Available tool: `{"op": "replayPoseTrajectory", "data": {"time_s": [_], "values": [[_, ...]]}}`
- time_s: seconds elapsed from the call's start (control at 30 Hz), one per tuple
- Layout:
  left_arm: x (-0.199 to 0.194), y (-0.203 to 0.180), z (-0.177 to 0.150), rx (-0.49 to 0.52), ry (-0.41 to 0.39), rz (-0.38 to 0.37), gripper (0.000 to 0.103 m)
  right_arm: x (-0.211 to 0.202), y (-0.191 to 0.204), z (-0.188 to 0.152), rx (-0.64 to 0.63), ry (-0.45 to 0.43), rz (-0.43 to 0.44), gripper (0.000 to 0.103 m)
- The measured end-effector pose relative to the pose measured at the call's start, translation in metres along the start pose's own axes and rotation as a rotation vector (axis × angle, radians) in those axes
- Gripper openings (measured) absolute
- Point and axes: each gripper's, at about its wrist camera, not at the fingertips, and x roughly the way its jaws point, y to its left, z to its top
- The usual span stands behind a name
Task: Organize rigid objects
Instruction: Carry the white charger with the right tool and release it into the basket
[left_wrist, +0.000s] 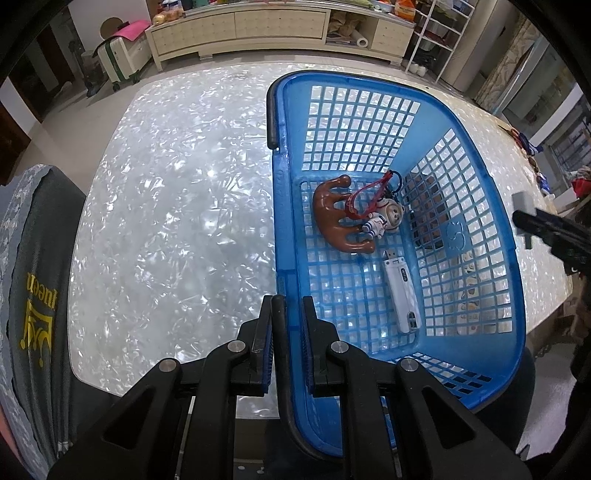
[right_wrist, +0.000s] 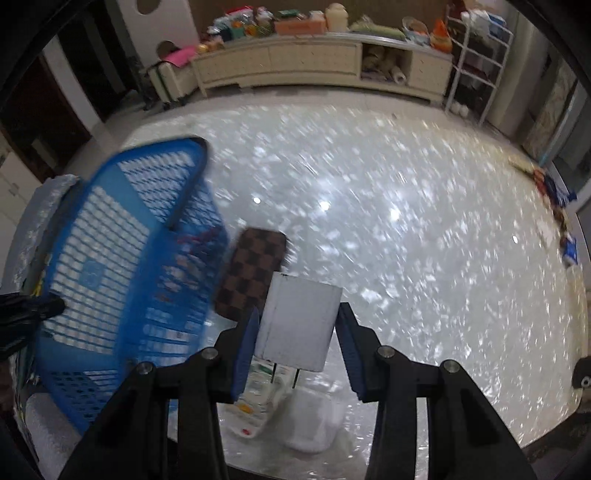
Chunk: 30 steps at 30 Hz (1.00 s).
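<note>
A blue plastic mesh basket (left_wrist: 476, 155) stands on a shimmering pearl-white table (left_wrist: 177, 206). The left gripper (left_wrist: 286, 347) pinches the basket's near rim and its black handle (left_wrist: 275, 110), its jaws pressed tight on them.

Inside the basket, ahead of those jaws and slightly right, lie a brown wooden massager with rounded prongs (left_wrist: 334, 214), a small astronaut figure keychain on a red strap (left_wrist: 384, 218), and a white USB stick-shaped device (left_wrist: 400, 295) nearer the jaws.

In the right wrist view, the right gripper (right_wrist: 297, 332) holds a white rectangular plug adapter (right_wrist: 299, 321) between its blue pads (right_wrist: 245, 347); the left pad touches the block, while a thin gap seems to show at the right pad. Two thin prongs point down from the adapter's underside.

Just beyond the left jaw lies a brown checkered case (right_wrist: 251, 269), right beside the basket's wall. Below the jaws, on the table, rest a white remote control with coloured buttons (right_wrist: 255, 398) and a clear plastic container (right_wrist: 314, 421). This view is motion-blurred.
</note>
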Motion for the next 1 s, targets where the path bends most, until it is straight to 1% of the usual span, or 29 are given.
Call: {"op": "replayPoseTrajectory", "data": {"time_s": [0.17,0.3,0.37,0.63,0.83,1.0], "values": [[0.000,0.000,0.000,0.008,0.000,0.004,0.014,-0.026,0.029,0.014,-0.082,-0.062,0.042,0.041],[0.000,0.001,0.000,0.001,-0.002,0.000,0.014,-0.041,0.055,0.016,-0.151,-0.087,0.080,0.041],[0.000,0.001,0.000,0.002,-0.002,-0.001,0.014,-0.041,0.067,0.017,-0.175,-0.091,0.100,0.041],[0.000,0.001,0.000,0.002,-0.003,-0.004,0.014,-0.028,0.110,0.013,-0.280,-0.068,0.135,0.041],[-0.001,0.002,0.001,0.000,-0.005,-0.006,0.014,-0.008,0.124,0.007,-0.344,-0.029,0.141,0.041],[-0.001,0.002,0.001,0.000,-0.007,-0.013,0.015,0.008,0.129,-0.001,-0.355,0.009,0.139,0.041]]}}
